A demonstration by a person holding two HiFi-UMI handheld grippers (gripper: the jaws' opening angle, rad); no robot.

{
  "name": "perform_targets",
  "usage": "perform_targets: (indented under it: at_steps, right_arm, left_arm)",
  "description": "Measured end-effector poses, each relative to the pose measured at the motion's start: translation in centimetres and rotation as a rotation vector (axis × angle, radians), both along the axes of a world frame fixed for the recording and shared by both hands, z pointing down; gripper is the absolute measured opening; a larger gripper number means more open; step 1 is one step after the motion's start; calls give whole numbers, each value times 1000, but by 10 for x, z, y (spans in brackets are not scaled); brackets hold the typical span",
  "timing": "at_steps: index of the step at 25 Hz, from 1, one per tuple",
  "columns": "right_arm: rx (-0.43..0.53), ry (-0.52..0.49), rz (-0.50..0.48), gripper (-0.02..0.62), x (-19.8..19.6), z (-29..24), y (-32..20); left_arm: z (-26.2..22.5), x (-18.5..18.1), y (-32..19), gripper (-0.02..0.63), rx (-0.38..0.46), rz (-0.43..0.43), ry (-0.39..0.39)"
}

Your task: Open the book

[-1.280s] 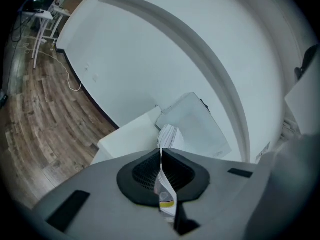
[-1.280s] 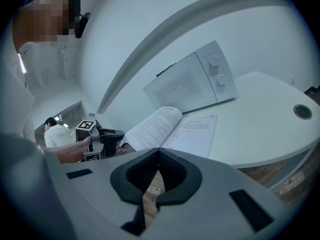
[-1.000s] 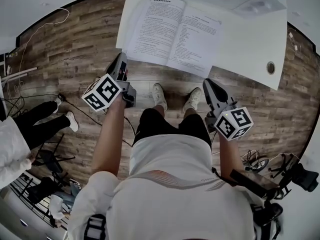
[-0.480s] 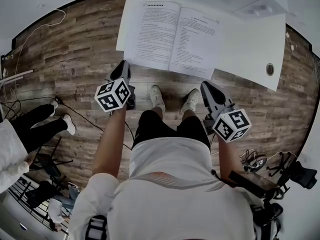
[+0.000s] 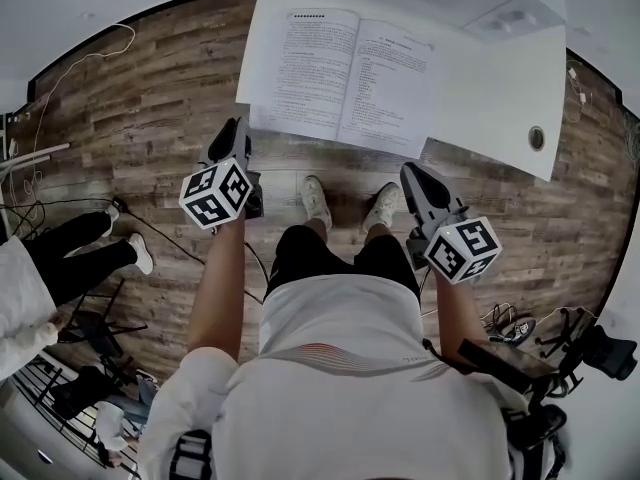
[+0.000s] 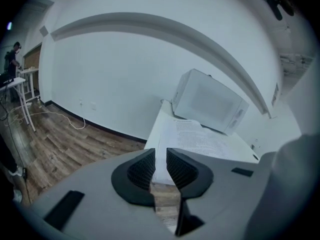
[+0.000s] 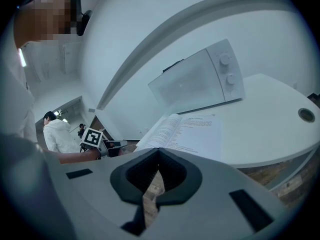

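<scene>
The book (image 5: 340,68) lies open and flat on the white table (image 5: 490,88), both printed pages facing up. My left gripper (image 5: 236,133) hovers just off the table's front edge, below the book's left page. Its jaws are opening, a narrow gap shows between the pads (image 6: 145,169), and nothing is in it. In the left gripper view the book (image 6: 200,139) lies ahead past the left gripper (image 6: 160,156). My right gripper (image 5: 410,173) hangs below the table edge under the right page, shut and empty (image 7: 158,159). The book (image 7: 185,131) lies beyond it.
A white microwave (image 5: 510,13) stands at the table's back right behind the book. A round cable hole (image 5: 537,136) sits near the table's right corner. Another person's legs (image 5: 80,248) stand at the left on the wooden floor, with cables nearby.
The left gripper has rolled, its marker cube turning, and sunk a little near the table's front edge. The right gripper has stayed put. The book lies as before.
</scene>
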State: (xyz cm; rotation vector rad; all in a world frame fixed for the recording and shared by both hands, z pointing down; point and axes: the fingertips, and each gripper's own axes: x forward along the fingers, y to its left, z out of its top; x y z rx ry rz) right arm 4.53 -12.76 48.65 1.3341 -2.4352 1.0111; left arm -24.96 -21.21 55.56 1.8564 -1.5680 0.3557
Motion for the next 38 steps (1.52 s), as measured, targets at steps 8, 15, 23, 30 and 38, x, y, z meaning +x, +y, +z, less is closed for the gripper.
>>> perform_targets:
  at_steps: [8,15,23,30,38]
  right_arm:
    - [67,0,0,-5,-4,-31,-2]
    - [136,34,39,-5,-8,-68,8]
    - [192,61,97,-5,-13,-99,32]
    - [291,60,110,-5,2,-133,43]
    - [369,30,111,-5,31,-161,80]
  left_arm:
    - [-113,15,-21,23,252,52,22]
    - [-180,26,-12,12,390,123,43]
    - [-223,53,17,11,461,282,75]
    - [-260,84,55,11,526,357,91]
    - [-287,123,103,11,555,384,87]
